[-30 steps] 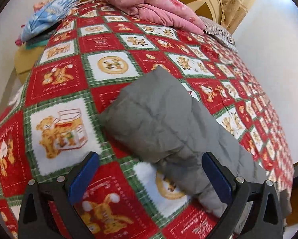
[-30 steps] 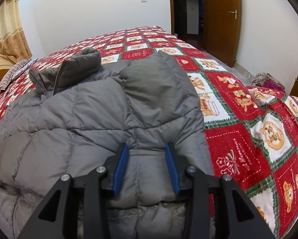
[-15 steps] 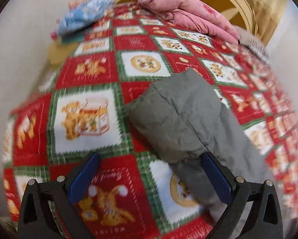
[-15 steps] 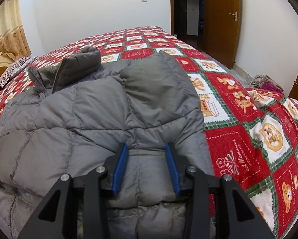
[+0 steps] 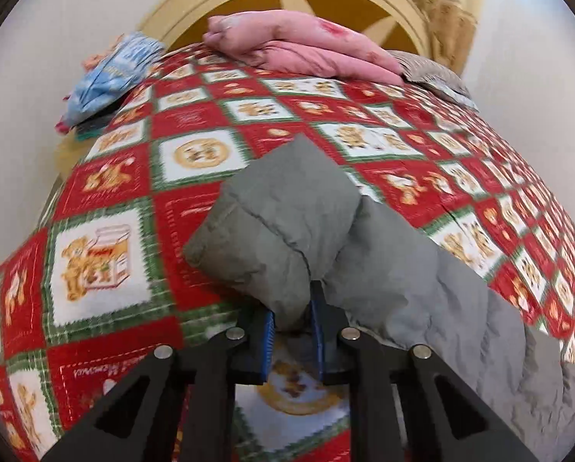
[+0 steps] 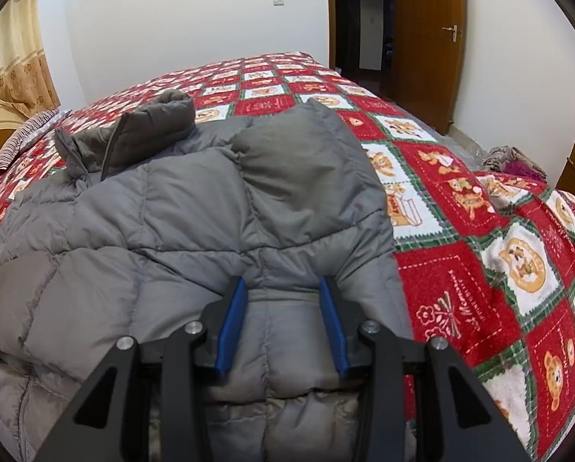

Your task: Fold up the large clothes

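The left gripper (image 5: 292,310) has just been closing, and its blue-padded fingers (image 5: 269,333) now pinch a fold of the grey quilted puffer jacket's sleeve (image 5: 283,219), which bulges up just ahead of them on the bed's red, white and green teddy-bear quilt (image 5: 106,258). Beyond the fingers lie folded pink bedding (image 5: 299,48) and a blue patterned bundle (image 5: 110,77). The right gripper (image 6: 283,300) clamps a thick fold of the jacket (image 6: 179,211) between its fingers (image 6: 231,319); the collar (image 6: 149,131) lies ahead to their left.
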The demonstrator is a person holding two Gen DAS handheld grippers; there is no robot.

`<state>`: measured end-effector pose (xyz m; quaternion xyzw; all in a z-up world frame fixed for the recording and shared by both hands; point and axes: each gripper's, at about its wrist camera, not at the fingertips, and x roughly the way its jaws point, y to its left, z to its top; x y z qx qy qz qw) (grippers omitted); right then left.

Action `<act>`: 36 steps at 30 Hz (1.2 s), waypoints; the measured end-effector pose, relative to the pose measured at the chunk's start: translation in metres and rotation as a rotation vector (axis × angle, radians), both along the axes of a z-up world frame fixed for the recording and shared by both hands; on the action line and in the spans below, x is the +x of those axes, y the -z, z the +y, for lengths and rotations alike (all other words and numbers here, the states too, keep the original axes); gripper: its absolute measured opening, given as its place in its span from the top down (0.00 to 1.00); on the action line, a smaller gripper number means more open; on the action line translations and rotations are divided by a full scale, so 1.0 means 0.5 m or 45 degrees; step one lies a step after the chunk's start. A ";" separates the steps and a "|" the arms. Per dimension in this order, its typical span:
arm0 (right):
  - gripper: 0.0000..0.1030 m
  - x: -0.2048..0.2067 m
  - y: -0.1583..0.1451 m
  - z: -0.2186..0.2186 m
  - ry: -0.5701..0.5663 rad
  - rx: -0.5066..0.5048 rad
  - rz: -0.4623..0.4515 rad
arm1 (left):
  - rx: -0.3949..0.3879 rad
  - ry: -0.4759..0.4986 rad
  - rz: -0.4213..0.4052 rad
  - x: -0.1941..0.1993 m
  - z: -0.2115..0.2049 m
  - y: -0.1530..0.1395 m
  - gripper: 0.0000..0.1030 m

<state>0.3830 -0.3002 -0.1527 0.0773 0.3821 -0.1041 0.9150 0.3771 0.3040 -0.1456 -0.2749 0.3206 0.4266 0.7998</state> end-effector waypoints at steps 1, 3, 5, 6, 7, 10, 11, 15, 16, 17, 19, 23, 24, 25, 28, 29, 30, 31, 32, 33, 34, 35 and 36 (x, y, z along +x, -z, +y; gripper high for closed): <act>0.59 0.000 0.000 0.000 0.000 0.000 0.000 | 0.020 0.023 -0.020 0.004 -0.010 -0.012 0.88; 0.59 -0.001 0.000 -0.001 -0.001 0.001 -0.002 | 0.099 0.095 -0.062 0.013 -0.048 -0.051 0.89; 0.59 -0.001 0.000 -0.001 -0.001 0.002 -0.003 | 0.226 0.199 -0.127 0.019 -0.114 -0.109 0.89; 0.59 0.000 0.000 -0.001 -0.001 0.003 -0.004 | 0.286 0.254 -0.171 0.019 -0.149 -0.138 0.89; 0.59 -0.002 0.000 -0.001 -0.001 0.002 -0.003 | 0.354 0.341 -0.230 0.020 -0.199 -0.176 0.89; 0.59 -0.001 0.000 -0.002 -0.001 0.006 -0.005 | 0.461 0.576 -0.384 0.016 -0.329 -0.258 0.89; 0.59 -0.002 -0.001 -0.002 -0.001 0.009 -0.007 | 0.490 0.641 -0.423 0.016 -0.364 -0.277 0.89; 0.59 -0.004 -0.001 -0.003 -0.002 0.018 -0.013 | 0.593 0.992 -0.558 0.005 -0.550 -0.326 0.89; 0.59 -0.003 -0.001 -0.004 -0.002 0.022 -0.014 | 0.614 1.070 -0.577 0.001 -0.596 -0.327 0.89; 0.59 -0.003 -0.001 -0.004 -0.002 0.025 -0.016 | 0.618 1.131 -0.586 0.002 -0.631 -0.326 0.89; 0.59 -0.004 0.000 -0.006 -0.003 0.034 -0.020 | 0.601 1.269 -0.583 0.001 -0.700 -0.311 0.89; 0.59 -0.006 0.000 -0.011 -0.003 0.059 -0.030 | 0.567 1.499 -0.506 0.002 -0.822 -0.244 0.89; 0.59 -0.006 0.000 -0.012 -0.004 0.063 -0.032 | 0.569 1.552 -0.480 0.002 -0.843 -0.224 0.89; 0.59 -0.006 0.000 -0.012 -0.004 0.065 -0.033 | 0.576 1.598 -0.449 0.002 -0.865 -0.199 0.89; 0.58 -0.006 0.001 -0.014 -0.007 0.079 -0.039 | 0.572 1.683 -0.336 0.003 -0.911 -0.134 0.89; 0.58 -0.007 0.001 -0.016 -0.007 0.083 -0.041 | 0.561 1.707 -0.300 0.001 -0.920 -0.116 0.89; 0.58 -0.007 0.002 -0.016 -0.007 0.089 -0.043 | 0.543 1.743 -0.255 0.004 -0.925 -0.100 0.87; 0.58 -0.007 0.002 -0.017 -0.008 0.094 -0.045 | 0.508 1.788 -0.213 0.004 -0.929 -0.087 0.84; 0.58 -0.007 0.002 -0.018 -0.009 0.097 -0.046 | 0.469 1.832 -0.183 -0.001 -0.936 -0.074 0.77; 0.57 -0.006 0.002 -0.019 -0.011 0.104 -0.047 | 0.425 1.873 -0.165 -0.010 -0.940 -0.067 0.67; 0.56 -0.007 0.001 -0.020 -0.013 0.109 -0.049 | 0.362 1.911 -0.167 -0.015 -0.927 -0.065 0.62; 0.56 -0.007 0.001 -0.021 -0.016 0.114 -0.051 | 0.325 1.928 -0.180 -0.023 -0.920 -0.067 0.49; 0.54 -0.008 0.001 -0.022 -0.019 0.119 -0.052 | 0.288 1.941 -0.199 -0.034 -0.906 -0.070 0.34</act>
